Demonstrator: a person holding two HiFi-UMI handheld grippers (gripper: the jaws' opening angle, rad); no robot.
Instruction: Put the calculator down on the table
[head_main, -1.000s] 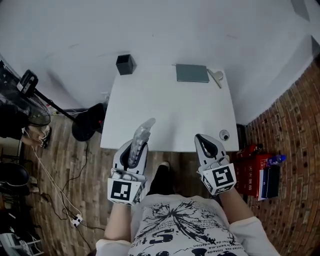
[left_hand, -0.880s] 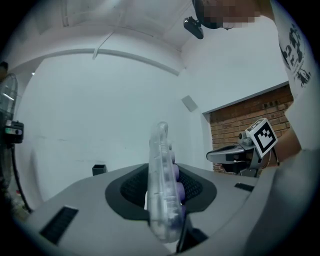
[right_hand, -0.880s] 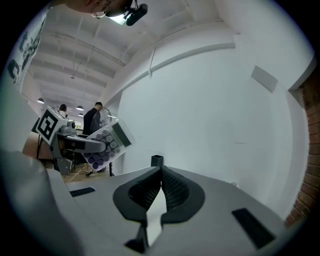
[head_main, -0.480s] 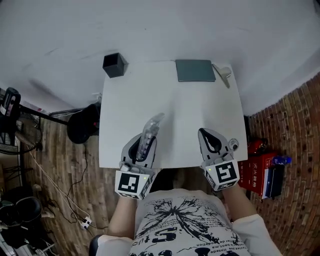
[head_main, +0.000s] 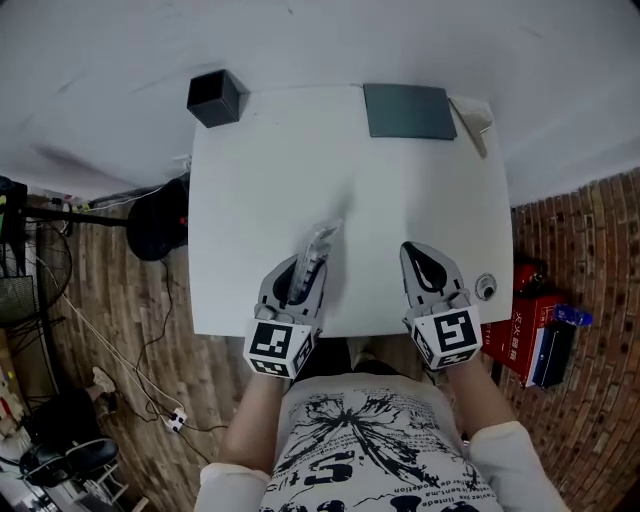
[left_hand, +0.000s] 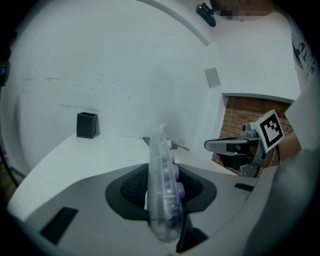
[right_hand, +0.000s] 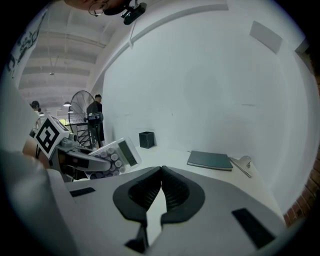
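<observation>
My left gripper (head_main: 302, 272) is shut on a clear-cased calculator (head_main: 314, 255) with purple keys, held on edge over the near part of the white table (head_main: 280, 160). In the left gripper view the calculator (left_hand: 163, 185) stands upright between the dark pads. From the right gripper view the calculator (right_hand: 113, 156) shows its keys and screen at the left. My right gripper (head_main: 427, 270) hovers over the table's near right part with its jaws (right_hand: 161, 186) together and nothing between them.
A black cube-shaped holder (head_main: 214, 98) stands at the far left corner. A dark grey notebook (head_main: 409, 110) lies at the far right with a metal clip (head_main: 473, 118) beside it. A small round object (head_main: 486, 288) sits at the right edge. A fan and a person (right_hand: 95, 117) stand beyond.
Both grippers have moved forward and down from in front of the table to over its near edge. The calculator has stayed in the left gripper.
</observation>
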